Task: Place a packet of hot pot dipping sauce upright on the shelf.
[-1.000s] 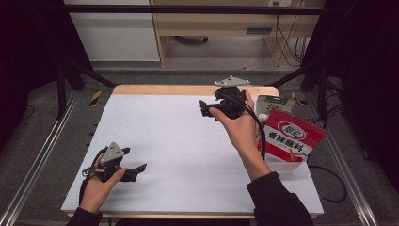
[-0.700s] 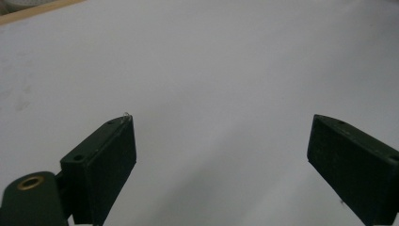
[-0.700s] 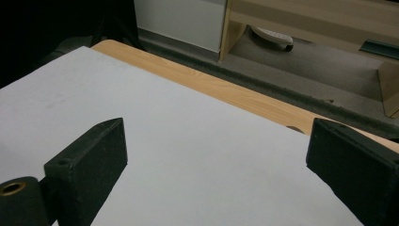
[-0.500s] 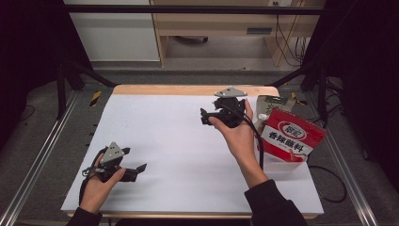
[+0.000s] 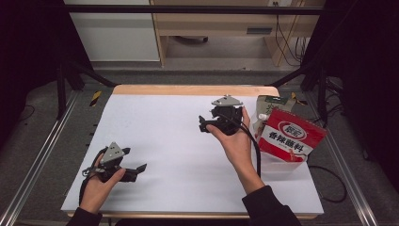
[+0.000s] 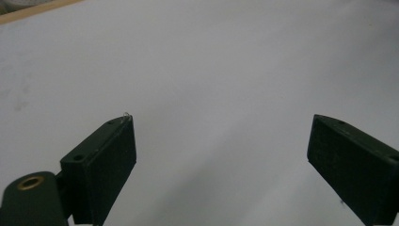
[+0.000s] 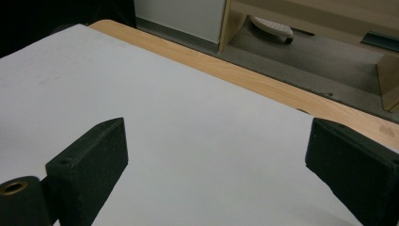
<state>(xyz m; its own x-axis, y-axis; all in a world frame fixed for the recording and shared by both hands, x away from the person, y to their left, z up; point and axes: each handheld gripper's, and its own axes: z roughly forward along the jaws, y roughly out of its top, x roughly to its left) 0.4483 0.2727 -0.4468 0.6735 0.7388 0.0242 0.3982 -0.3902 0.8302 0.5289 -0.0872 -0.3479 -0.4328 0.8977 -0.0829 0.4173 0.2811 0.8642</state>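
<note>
My left gripper (image 5: 141,168) rests low over the white table top (image 5: 164,136) near its front left corner, jaws pointing right. In the left gripper view its gripper (image 6: 221,160) stands open over bare white surface. My right gripper (image 5: 202,123) is held up by a hand at the table's right middle, jaws pointing left. In the right gripper view that gripper (image 7: 216,165) is open too, nothing between its black pads (image 7: 99,155), with the wooden far edge (image 7: 263,87) beyond.
A red and white pouch (image 5: 291,136) leans in a clear container (image 5: 282,162) at the table's right edge, with a green packet (image 5: 270,104) behind it. Metal rails (image 5: 33,174) run along both sides. A wooden cabinet (image 5: 221,23) stands behind the table.
The right hand has drawn its gripper slightly nearer and lower, away from the far edge. The left gripper has stayed put.
</note>
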